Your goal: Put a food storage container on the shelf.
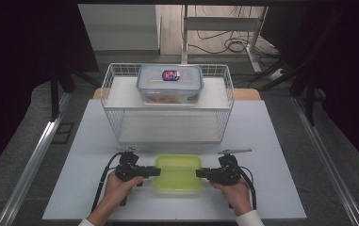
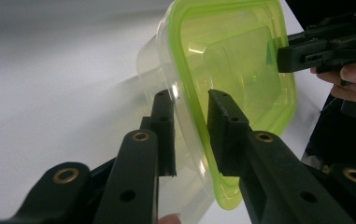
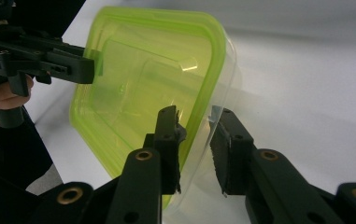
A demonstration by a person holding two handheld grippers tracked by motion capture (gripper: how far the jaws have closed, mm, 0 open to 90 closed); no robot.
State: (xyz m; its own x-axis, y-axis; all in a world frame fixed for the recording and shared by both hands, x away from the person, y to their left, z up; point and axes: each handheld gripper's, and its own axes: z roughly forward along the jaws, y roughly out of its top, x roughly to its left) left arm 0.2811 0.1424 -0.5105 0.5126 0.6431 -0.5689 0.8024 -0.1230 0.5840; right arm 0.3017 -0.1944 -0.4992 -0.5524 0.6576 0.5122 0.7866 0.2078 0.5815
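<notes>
Two grippers (image 1: 154, 171) (image 1: 200, 173), two lidded boxes (image 1: 178, 173) (image 1: 169, 84), one wire rack (image 1: 113, 117) and one table (image 1: 262, 141) are counted.

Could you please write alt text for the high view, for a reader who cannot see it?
A person's left gripper and right gripper clamp opposite ends of a green-lidded container on a white table. Behind it, a white wire rack holds a blue-rimmed lidded box on its upper shelf.
</notes>
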